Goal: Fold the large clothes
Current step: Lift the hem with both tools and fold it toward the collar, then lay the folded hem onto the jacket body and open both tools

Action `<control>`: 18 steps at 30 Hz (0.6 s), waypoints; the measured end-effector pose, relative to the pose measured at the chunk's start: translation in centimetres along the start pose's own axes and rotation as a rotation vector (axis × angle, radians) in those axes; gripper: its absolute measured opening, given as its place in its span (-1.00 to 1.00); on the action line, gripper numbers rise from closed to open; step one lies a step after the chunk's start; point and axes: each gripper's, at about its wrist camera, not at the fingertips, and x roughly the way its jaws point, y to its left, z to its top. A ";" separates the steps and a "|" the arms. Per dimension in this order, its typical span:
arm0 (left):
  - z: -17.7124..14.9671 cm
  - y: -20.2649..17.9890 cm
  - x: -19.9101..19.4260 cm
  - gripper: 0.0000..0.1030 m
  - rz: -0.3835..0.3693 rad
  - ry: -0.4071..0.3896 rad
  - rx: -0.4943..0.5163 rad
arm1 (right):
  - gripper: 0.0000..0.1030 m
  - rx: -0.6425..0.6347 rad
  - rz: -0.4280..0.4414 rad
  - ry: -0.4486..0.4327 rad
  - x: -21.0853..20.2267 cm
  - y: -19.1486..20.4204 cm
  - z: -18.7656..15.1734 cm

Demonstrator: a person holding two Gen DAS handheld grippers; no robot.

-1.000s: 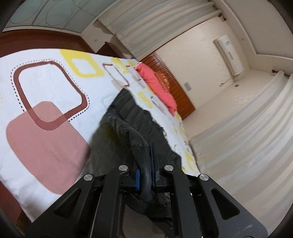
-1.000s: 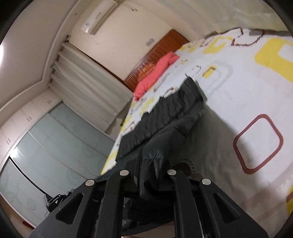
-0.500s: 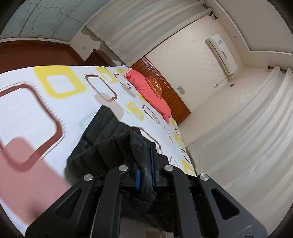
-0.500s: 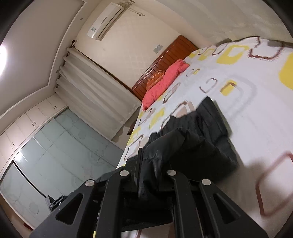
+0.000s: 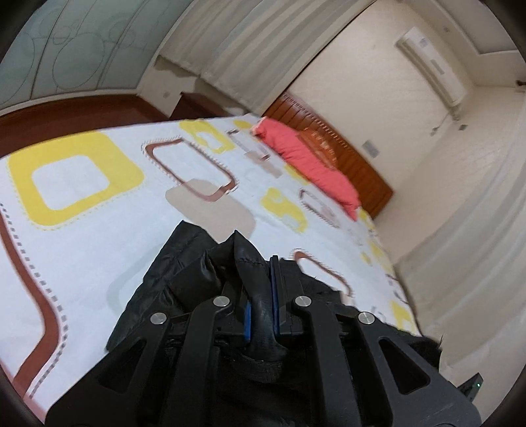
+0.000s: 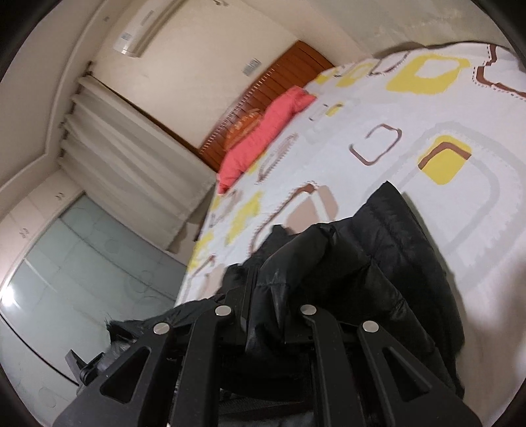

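Home bedroom: bed (image 5: 98, 236), pillow (image 5: 309, 161), curtains (image 6: 131, 154).

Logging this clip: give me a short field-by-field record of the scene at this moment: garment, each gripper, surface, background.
garment: black padded jacket, bunched up, partly resting on the bed
left gripper: shut on a fold of the jacket
right gripper: shut on another fold of the jacket
surface: bed sheet, white with yellow and brown squares
background: red pillow by a wooden headboard, curtains, air conditioner on the wall
image: blurred
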 end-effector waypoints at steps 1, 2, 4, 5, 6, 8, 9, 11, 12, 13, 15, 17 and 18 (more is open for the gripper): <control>0.0 0.3 1.7 -0.85 0.019 0.012 -0.005 | -0.81 0.006 -0.012 0.010 1.1 -0.6 0.3; -0.1 0.6 3.0 -0.85 0.035 0.019 -0.006 | -0.81 0.013 -0.021 0.019 2.0 -0.9 0.5; -0.3 0.7 5.1 -0.85 0.062 0.029 0.014 | -0.81 0.027 -0.039 0.041 4.1 -1.8 0.9; -0.4 0.6 6.1 -0.85 0.077 0.033 0.030 | -0.81 0.029 -0.049 0.048 4.9 -2.1 1.1; -0.5 0.4 6.9 -0.85 0.089 0.036 0.044 | -0.81 0.032 -0.062 0.057 5.7 -2.4 1.2; -0.9 0.2 8.8 -0.85 0.119 0.044 0.083 | -0.81 0.041 -0.087 0.073 7.4 -3.2 1.3; -1.1 0.3 9.5 -0.85 0.131 0.049 0.095 | -0.81 0.043 -0.096 0.079 8.0 -3.5 1.3; -1.5 0.5 10.6 -0.85 0.152 0.061 0.110 | -0.81 0.042 -0.121 0.091 9.3 -4.2 1.2; -1.6 0.7 11.1 -0.85 0.161 0.066 0.110 | -0.81 0.041 -0.128 0.095 9.7 -4.5 1.1; -1.9 1.2 11.8 -0.85 0.176 0.077 0.105 | -0.81 0.041 -0.130 0.096 10.1 -4.8 1.0; -2.4 2.0 12.7 -0.85 0.189 0.091 0.083 | -0.81 0.037 -0.136 0.094 10.6 -5.2 0.7; -2.4 2.1 13.0 -0.85 0.195 0.093 0.085 | -0.81 0.036 -0.143 0.090 10.9 -5.2 0.6; -2.4 1.9 12.8 -0.84 0.199 0.092 0.091 | -0.78 0.033 -0.147 0.088 10.9 -5.0 0.7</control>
